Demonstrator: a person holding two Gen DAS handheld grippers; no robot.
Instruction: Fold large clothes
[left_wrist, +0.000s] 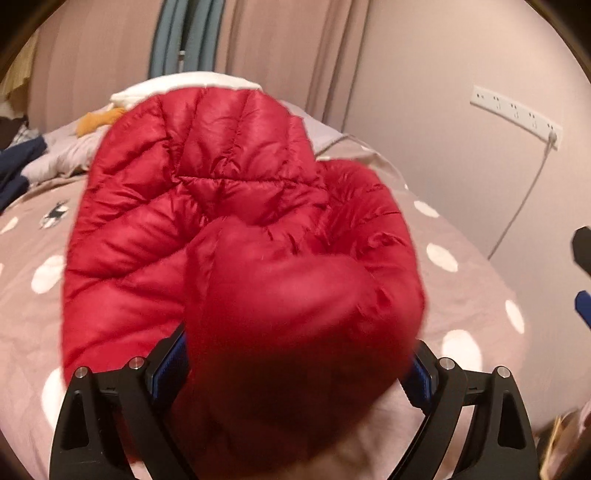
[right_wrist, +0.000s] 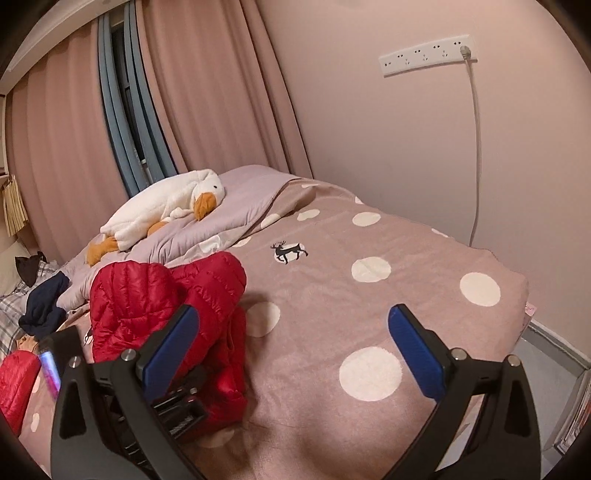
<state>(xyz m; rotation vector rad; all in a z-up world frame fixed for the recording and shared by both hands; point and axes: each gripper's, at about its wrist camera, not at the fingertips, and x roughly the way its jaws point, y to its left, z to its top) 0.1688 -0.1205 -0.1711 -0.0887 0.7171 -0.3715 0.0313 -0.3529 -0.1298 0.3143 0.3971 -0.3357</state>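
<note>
My left gripper (left_wrist: 295, 373) is clenched on a bunched fold of the red down jacket (left_wrist: 229, 206), lifting it above the spotted pink bedspread (right_wrist: 369, 295), while my right gripper (right_wrist: 291, 350) hangs spread wide, grasping nothing, just beside it.

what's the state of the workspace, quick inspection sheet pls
surface: bed with pink polka-dot blanket, rumpled at the far end
job's things: red puffer jacket bunched on the blanket
clutter: plush duck, dark navy garment
grippers: left gripper has jacket fabric between its fingers; right gripper open, empty, above the blanket
cables: white cord plugged into wall socket strip
surroundings: pink curtains, pink wall
</note>
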